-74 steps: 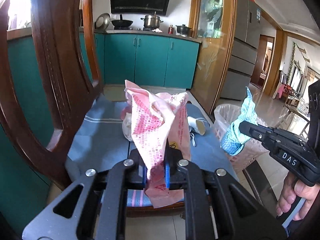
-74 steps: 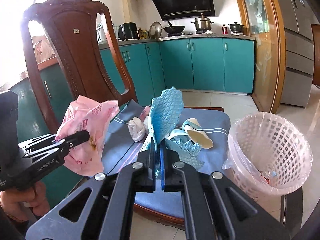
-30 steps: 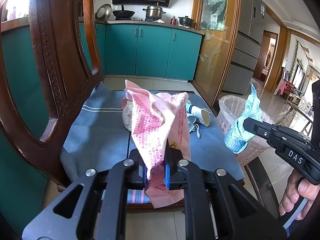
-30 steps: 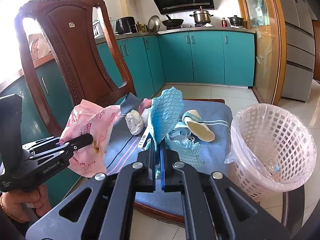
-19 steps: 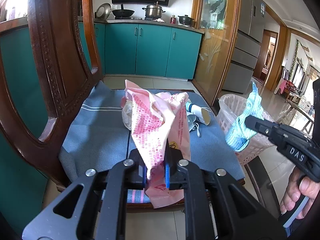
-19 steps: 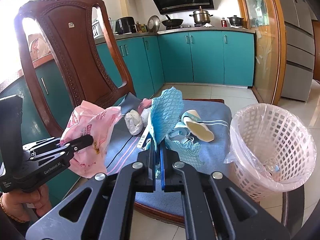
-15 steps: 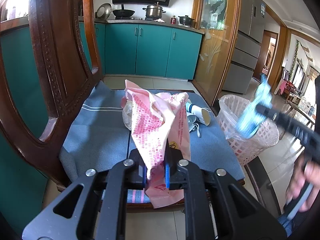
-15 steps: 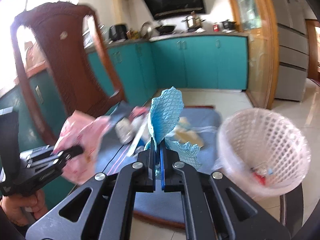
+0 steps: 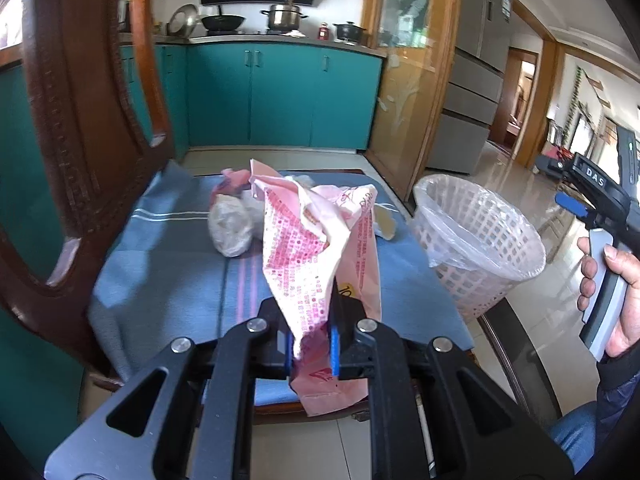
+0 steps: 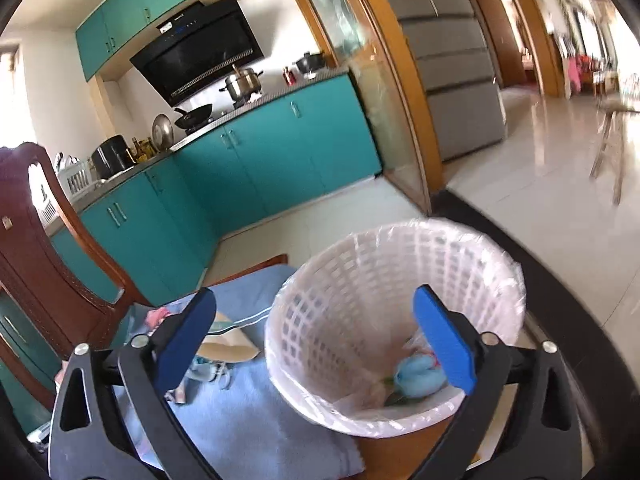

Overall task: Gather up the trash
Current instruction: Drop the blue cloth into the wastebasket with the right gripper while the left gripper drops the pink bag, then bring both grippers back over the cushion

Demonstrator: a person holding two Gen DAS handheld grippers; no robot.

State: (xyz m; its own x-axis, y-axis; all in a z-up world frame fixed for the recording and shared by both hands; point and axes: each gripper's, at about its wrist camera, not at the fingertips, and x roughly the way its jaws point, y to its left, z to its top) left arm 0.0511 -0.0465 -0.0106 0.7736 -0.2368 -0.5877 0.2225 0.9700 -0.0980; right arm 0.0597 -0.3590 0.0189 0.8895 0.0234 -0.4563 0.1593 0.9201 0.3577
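My left gripper (image 9: 311,350) is shut on a crumpled pink printed bag (image 9: 316,248) and holds it above the front of the blue chair cushion (image 9: 160,264). My right gripper (image 10: 316,334) is open and empty, hovering over the white lattice trash basket (image 10: 348,276). A blue cloth (image 10: 420,376) lies inside the basket on its plastic liner. In the left wrist view the basket (image 9: 480,240) stands to the right of the chair, and the right gripper's body (image 9: 592,184) shows at the far right.
More trash lies on the cushion: a white crumpled bag (image 9: 230,230), a pink scrap (image 9: 234,178) and a paper cup (image 10: 224,346). The wooden chair back (image 9: 80,120) rises at left. Teal kitchen cabinets (image 9: 280,96) stand behind. Tiled floor (image 10: 560,184) spreads to the right.
My right gripper swung right over the basket, opened and let go of the blue cloth, which now lies in the basket. My left gripper still holds the pink bag in place.
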